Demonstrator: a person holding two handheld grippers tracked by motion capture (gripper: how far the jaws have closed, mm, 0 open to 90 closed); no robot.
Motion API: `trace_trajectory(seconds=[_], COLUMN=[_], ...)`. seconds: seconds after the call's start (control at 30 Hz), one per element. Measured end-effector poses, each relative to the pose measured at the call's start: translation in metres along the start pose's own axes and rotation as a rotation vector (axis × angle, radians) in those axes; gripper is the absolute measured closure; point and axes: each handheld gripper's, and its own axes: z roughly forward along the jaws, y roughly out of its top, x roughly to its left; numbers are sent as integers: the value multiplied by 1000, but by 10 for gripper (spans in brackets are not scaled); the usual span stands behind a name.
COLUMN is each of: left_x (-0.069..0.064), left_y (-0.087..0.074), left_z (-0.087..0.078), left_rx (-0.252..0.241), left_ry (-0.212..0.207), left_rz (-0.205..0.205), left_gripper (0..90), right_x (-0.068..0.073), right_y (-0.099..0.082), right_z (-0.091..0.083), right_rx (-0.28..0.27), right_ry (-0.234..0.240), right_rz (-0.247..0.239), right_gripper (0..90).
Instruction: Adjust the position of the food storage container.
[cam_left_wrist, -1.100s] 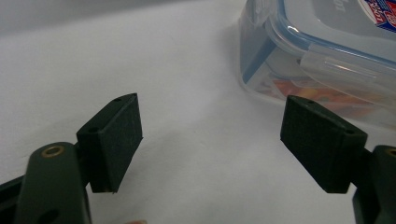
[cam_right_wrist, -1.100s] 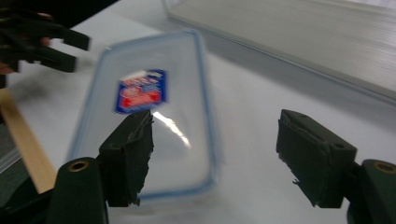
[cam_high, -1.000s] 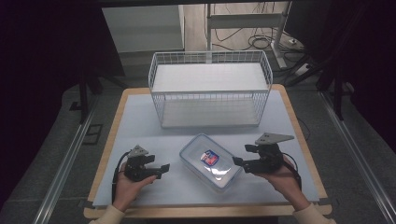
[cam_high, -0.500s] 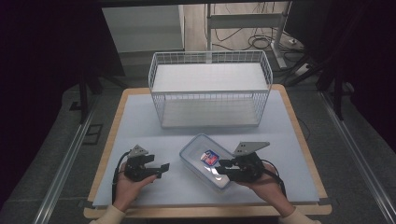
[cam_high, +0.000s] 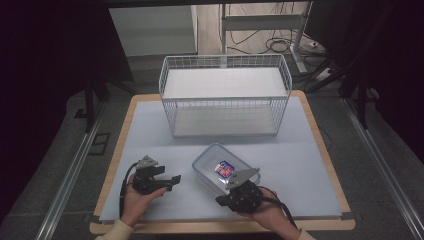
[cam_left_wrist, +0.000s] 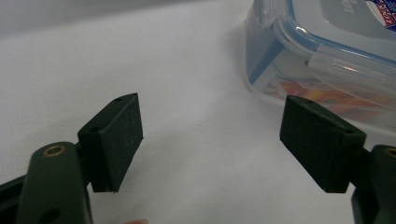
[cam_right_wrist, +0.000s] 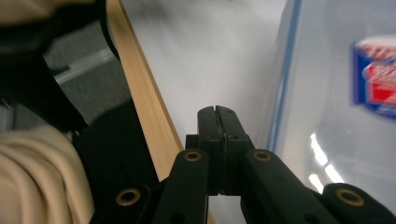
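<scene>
Since the earlier frames the right gripper (cam_high: 223, 200) has travelled from the right of the clear rectangular plastic food container with a blue-sealed lid (cam_high: 221, 167) to its near end, and its jaws have just been closing; in the right gripper view they now meet flat, pad against pad, with nothing between them. The left gripper (cam_high: 172, 180) has kept its place, and the container lies where it did.

The container has rounded corners, a glossy see-through lid with a clip flap on its side, and a small red, white and blue label (cam_high: 224, 168) on top. It lies flat on the matt pale-blue mat (cam_high: 310, 165) that covers the wooden-edged table (cam_high: 331, 165), in front of the white wire basket (cam_high: 224, 95), well apart from it. Its long axis runs diagonally, from the far left toward the near right.

The left gripper rests on the mat just left of the container; its jaws stand wide apart with only bare mat between their ribbed black pads (cam_left_wrist: 116, 135), pointing toward the container's side
</scene>
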Motion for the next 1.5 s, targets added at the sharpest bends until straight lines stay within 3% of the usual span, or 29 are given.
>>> trace_trajectory(seconds=[0.1, 0.73, 0.97, 1.5], left_x=[0, 3, 3, 5], left_y=[0, -1, -2, -2], left_z=[1, 0, 2, 3], left_rx=[2, 2, 8, 13], left_ry=[-3, -17, -16, -14], left_rz=[0, -11, -7, -10], left_gripper=[209, 214, 213, 212], right_x=[2, 1, -16, -47], right_y=[-6, -18, -34, -47], right_z=[4, -7, -24, -42], right_rx=[39, 60, 47, 26], right_ry=[-46, -85, -119, -184], right_rz=[-13, -10, 44, 107], right_gripper=[899, 900, 900, 900])
